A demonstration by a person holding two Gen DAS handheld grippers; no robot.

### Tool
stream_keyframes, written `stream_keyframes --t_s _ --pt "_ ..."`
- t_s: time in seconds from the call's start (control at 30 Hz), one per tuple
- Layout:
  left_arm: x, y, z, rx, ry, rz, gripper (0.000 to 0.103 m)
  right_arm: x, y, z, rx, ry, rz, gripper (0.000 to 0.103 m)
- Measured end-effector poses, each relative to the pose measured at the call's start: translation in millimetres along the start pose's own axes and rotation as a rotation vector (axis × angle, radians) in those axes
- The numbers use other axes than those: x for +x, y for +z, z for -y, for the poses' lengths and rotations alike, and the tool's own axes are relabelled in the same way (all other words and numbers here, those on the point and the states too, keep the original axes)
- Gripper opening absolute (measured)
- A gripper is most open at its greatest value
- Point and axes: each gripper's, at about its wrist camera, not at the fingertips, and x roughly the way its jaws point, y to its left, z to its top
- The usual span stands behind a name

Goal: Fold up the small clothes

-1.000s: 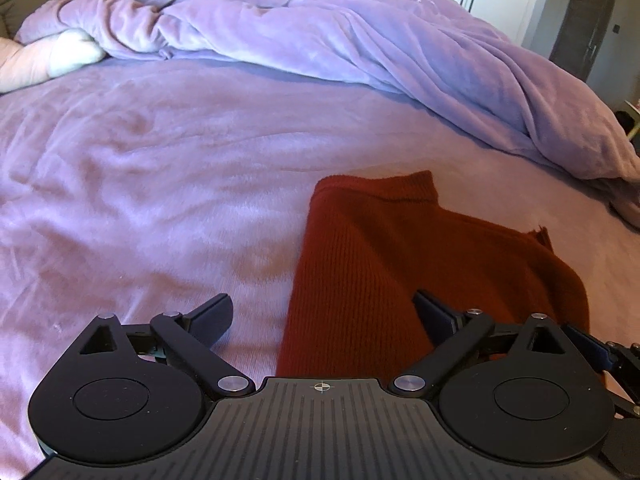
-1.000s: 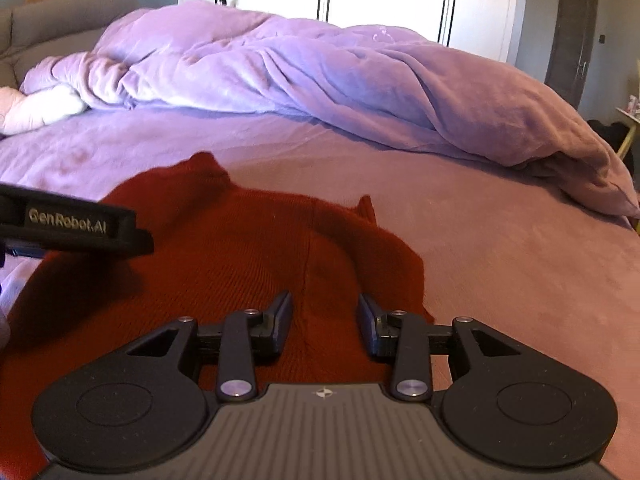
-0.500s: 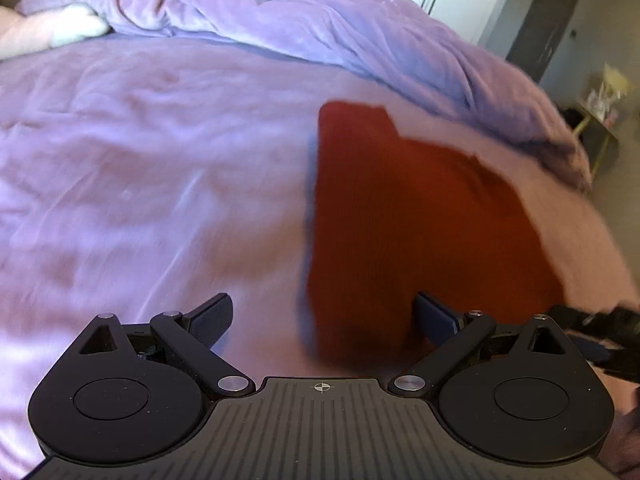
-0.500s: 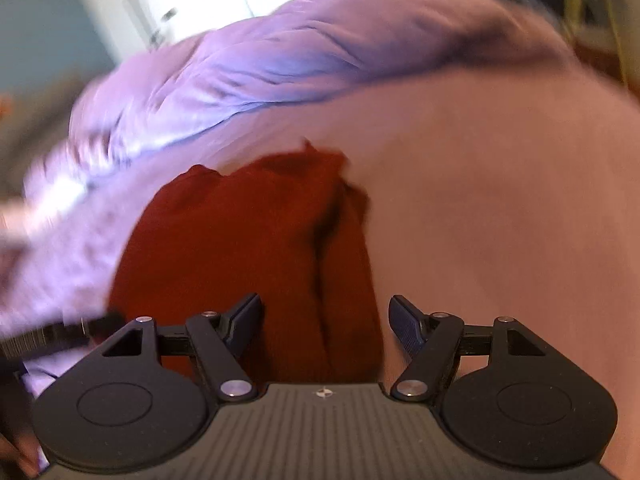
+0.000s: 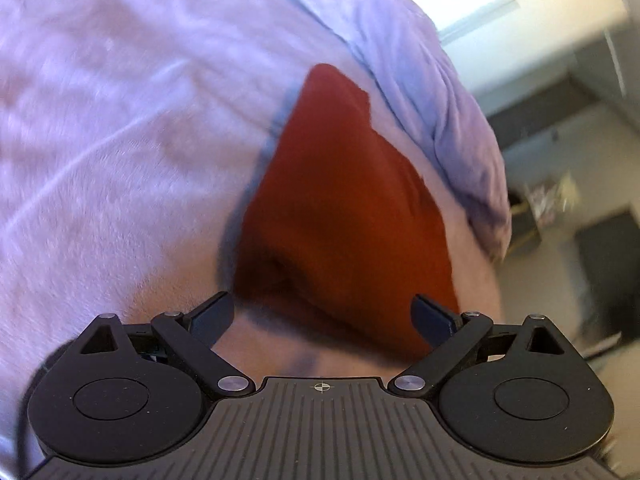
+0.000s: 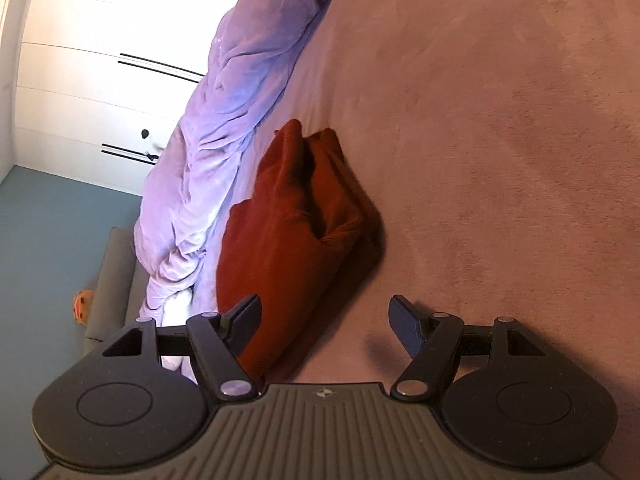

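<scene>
**Folded rust-red knit on the bed**

The rust-red ribbed knit garment (image 5: 344, 208) lies folded on the bed, filling the middle of the left wrist view as a long wedge that narrows toward the upper centre of the frame and widens toward the bottom. Its near edge shows a soft, dark crease where layers overlap. In the right wrist view the same garment (image 6: 292, 240) sits left of centre, stacked in several layers, with two bunched points at its far end and a thick rounded fold along its right side.
</scene>
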Motion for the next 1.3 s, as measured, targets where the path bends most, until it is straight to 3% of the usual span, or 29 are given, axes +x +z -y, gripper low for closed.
stream_keyframes --t_s 0.2,0.33,0.43,0.57,0.67,0.73,0.83,1.0,1.07,1.1,1.13,1.2,1.3 --pt "0.6 6.1 -17.1 -0.205 -0.085 0.004 0.098 5.9 -0.4 1.7 0.016 0.019 -0.009 0.071" --pt "-6.7 8.8 -26.2 -0.299 -0.148 -0.023 0.091 5.6 3.6 0.4 0.006 0.034 -0.013 0.071" --pt "-8.4 8.2 -27.4 -0.332 -0.176 -0.03 0.091 4.2 5.7 0.7 -0.006 0.036 -0.004 0.071" --pt "-0.1 13.0 -24.5 -0.341 -0.151 -0.018 0.09 5.5 5.8 5.0 0.0 0.024 0.005 0.07" --pt "7.1 13.8 -27.0 -0.406 -0.175 -0.025 0.084 6.7 6.9 1.3 -0.008 0.032 0.015 0.065" --pt "7.3 13.5 -26.2 -0.437 -0.245 -0.037 0.079 7.6 8.3 -0.7 0.004 0.05 0.018 0.055" --pt "12.2 17.0 -26.6 -0.426 -0.197 -0.034 0.077 11.4 11.7 -1.3 0.04 0.074 0.01 0.053" --pt "21.8 13.1 -42.2 -0.581 -0.222 0.011 0.076 24.7 13.1 0.7 0.095 0.079 0.004 0.053" --pt "21.5 11.6 -44.9 -0.615 -0.233 0.034 0.068 30.1 13.4 1.9 0.111 0.078 0.012 0.052" --pt "20.4 11.2 -45.7 -0.615 -0.232 0.042 0.064 32.8 13.6 3.3 0.127 0.084 0.012 0.046" --pt "19.5 10.8 -47.1 -0.612 -0.23 0.045 0.053 34.7 13.6 4.7 0.141 0.088 0.019 0.042" --pt "17.7 8.9 -53.2 -0.633 -0.236 0.045 0.046 37.9 14.4 6.0 0.15 0.082 0.031 0.022" --pt "11.4 6.5 -61.2 -0.662 -0.262 0.056 0.04 39.3 15.2 2.8 0.123 0.047 0.045 0.015"
